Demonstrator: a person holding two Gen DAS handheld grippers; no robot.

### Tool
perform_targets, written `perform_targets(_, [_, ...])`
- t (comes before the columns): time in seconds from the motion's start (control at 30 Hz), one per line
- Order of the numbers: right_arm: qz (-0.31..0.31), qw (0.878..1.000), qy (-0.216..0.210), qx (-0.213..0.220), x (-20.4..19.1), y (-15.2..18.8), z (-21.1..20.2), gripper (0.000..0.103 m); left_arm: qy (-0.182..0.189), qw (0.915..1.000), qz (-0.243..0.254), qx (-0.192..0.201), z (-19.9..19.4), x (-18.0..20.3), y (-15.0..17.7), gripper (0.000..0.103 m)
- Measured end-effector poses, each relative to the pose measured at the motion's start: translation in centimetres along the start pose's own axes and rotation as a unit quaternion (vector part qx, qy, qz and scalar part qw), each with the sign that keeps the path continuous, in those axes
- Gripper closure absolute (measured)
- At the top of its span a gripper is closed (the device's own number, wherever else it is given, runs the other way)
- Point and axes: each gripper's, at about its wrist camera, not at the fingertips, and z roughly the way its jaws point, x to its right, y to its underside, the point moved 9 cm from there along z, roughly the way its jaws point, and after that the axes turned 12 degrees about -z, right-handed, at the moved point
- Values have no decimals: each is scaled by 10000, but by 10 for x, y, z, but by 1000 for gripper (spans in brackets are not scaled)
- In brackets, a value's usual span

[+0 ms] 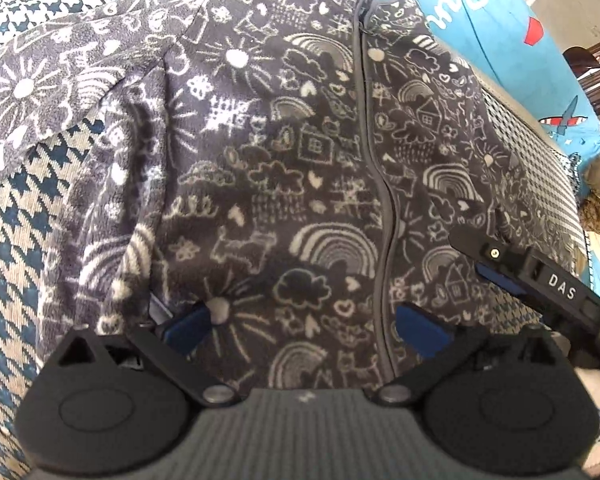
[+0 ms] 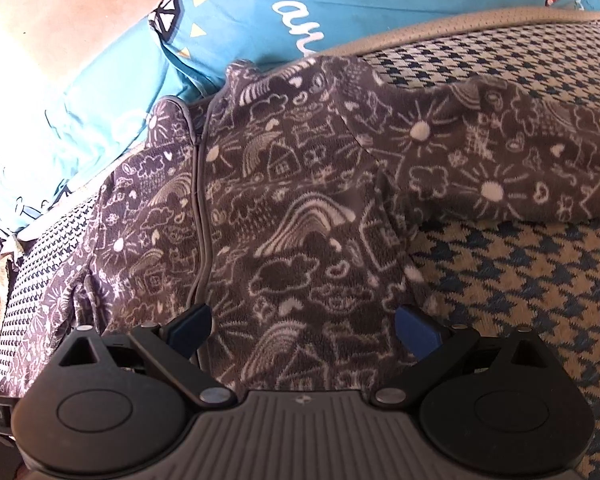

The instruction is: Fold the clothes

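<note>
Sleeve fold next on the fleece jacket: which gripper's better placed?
Probably right. The right gripper is open, and one sleeve lies flat across the houndstooth cover just beyond it. The left gripper's near sleeve is bunched.

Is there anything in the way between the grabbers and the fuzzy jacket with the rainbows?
No, nothing visible is in the way. The left hand-held gripper and the right hand-held gripper are both open right over the jacket, which lies flat on the checked cover. The blue pillow sits behind it.

One fleece jacket (image 1: 284,152), two tools (image 1: 304,328)
</note>
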Motion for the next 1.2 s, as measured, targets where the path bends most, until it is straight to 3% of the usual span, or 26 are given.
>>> perform_targets(0.5, [239, 9994, -9, -244, 4, -1, 12, 3, -61, 9999, -131, 51, 3, -3, -5, 0])
perform_targets(0.9, [347, 9976, 332, -491, 0, -5, 11, 3, -306, 9991, 38, 278, -2, 3, -4, 0])
perform_targets(1.0, [221, 9965, 538, -605, -2, -6, 8, 3, -397, 9986, 85, 352, -5, 4, -3, 0])
perform_targets(1.2, [-455, 9861, 1470, -626, -7, -9, 1, 3, -714, 9955, 294, 545, -7, 7, 0, 0])
